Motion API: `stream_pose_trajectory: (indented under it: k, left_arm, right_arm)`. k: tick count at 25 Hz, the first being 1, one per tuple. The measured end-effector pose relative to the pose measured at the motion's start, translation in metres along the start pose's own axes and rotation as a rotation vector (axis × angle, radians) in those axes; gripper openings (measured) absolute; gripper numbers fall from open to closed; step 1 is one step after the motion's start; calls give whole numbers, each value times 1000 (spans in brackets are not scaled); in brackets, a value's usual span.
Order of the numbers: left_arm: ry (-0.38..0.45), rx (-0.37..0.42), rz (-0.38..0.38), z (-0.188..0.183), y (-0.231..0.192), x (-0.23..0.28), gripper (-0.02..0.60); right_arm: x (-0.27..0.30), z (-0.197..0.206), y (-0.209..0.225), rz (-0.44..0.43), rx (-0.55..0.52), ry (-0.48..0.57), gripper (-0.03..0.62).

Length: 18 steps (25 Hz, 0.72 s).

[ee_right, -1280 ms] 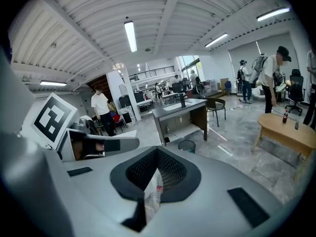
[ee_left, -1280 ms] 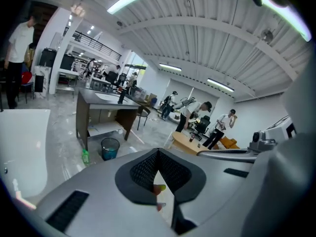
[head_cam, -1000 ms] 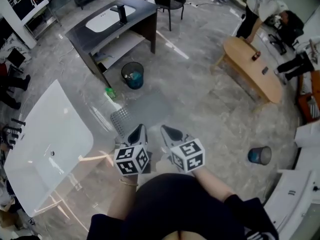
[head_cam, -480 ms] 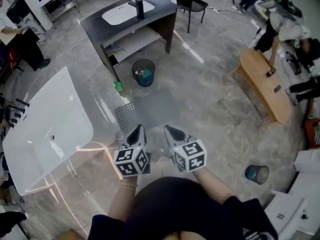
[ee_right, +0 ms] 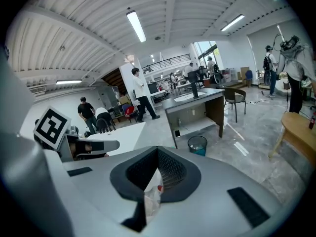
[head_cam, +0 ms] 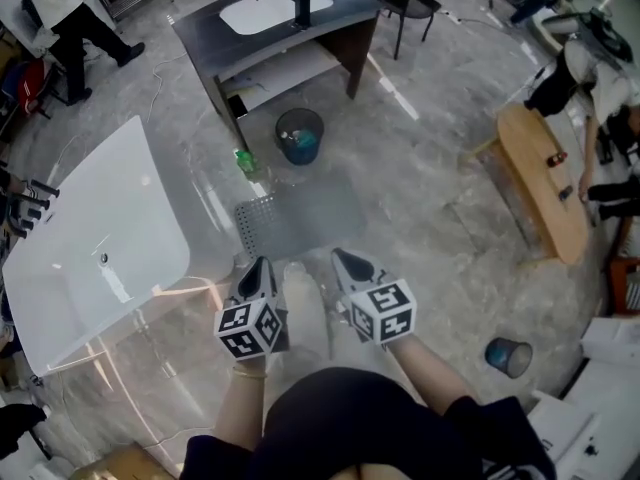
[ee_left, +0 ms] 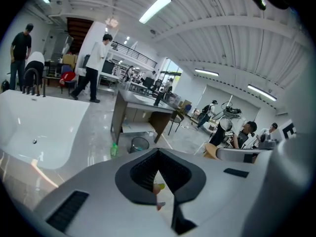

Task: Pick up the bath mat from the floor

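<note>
Just one bath mat; left claw, right claw seemingly shut

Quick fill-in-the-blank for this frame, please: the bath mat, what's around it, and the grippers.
The bath mat lies flat on the ____. The bathtub to its left is ____ in colour. The small bottle by the mat's far corner is ____. Of the left gripper and the right gripper, ____ holds the mat.

Missing words: floor; white; green; neither.
</note>
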<state>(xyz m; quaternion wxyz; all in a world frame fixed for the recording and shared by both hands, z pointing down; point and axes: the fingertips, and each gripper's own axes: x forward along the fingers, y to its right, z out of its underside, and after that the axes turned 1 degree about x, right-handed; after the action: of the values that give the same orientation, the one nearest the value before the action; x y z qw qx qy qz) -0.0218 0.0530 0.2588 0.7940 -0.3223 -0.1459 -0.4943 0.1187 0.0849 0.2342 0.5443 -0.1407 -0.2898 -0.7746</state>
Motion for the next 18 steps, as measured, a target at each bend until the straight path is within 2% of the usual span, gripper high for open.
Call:
stream_pose_trajectory:
  k: [11,18]
  left_arm:
    - [-33,-22,-39,-17,-50,46,0]
    - [-64,-50,-66,-3,-80,77,0]
  right_arm:
    - [60,-9,10,-3,-5,-48,11]
    - [98,6,21,-10,-7,-84,11]
